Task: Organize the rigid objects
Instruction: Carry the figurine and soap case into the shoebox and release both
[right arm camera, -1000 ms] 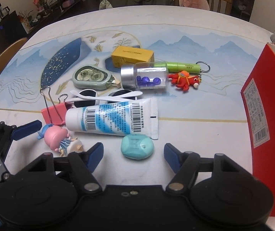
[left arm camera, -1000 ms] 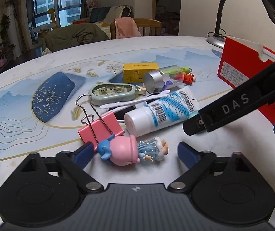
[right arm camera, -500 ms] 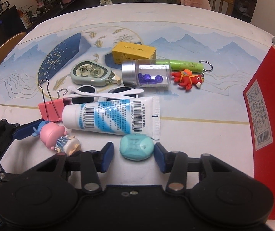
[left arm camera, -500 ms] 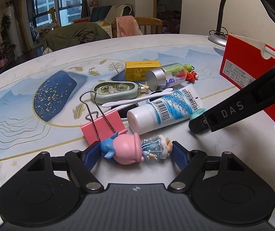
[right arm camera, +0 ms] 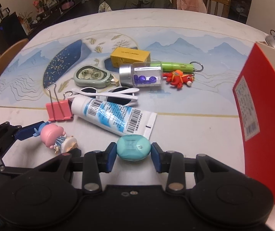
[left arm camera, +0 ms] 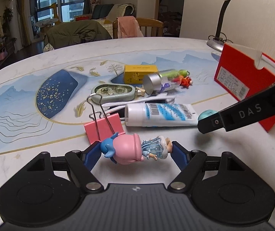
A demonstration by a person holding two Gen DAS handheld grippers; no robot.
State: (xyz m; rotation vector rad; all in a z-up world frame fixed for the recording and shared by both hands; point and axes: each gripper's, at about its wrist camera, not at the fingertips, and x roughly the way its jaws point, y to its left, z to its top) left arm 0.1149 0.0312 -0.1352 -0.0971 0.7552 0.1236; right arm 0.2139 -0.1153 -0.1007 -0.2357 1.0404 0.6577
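The left tongs (left arm camera: 136,151) are clamped on a small plastic doll figure with a pink hat and pale blue dress (left arm camera: 131,149): one blue pad presses the hat end, the other the feet end, and the figure lies crosswise between them, just above the pale marble-patterned desk (left arm camera: 31,134). In the right wrist view the same figure (right arm camera: 57,137) sits at the lower left, with the left tongs' blue pad against its hat.

The right tongs (right arm camera: 133,153) grip a flat teal oval plastic case (right arm camera: 133,147), a blue pad tight on each of its ends; the case touches the crimped end of a white tube printed with blue stripes and barcodes (right arm camera: 114,116). From the left wrist view only a sliver of the teal case (left arm camera: 205,114) shows behind the right tongs' black finger.

A pink metal binder clip (left arm camera: 103,128) lies just beyond the figure, beside the tube's cap. Farther back lie white-framed sunglasses (right arm camera: 108,94), a grey-green correction tape dispenser (right arm camera: 92,76), a clear plastic jar with a silver lid and purple beads (right arm camera: 141,75), a yellow cardboard box (right arm camera: 130,56), a green cylinder on a key ring (right arm camera: 175,65) and an orange crab-like toy (right arm camera: 178,79). A red cardboard box (right arm camera: 262,104) stands at the right of the desk.
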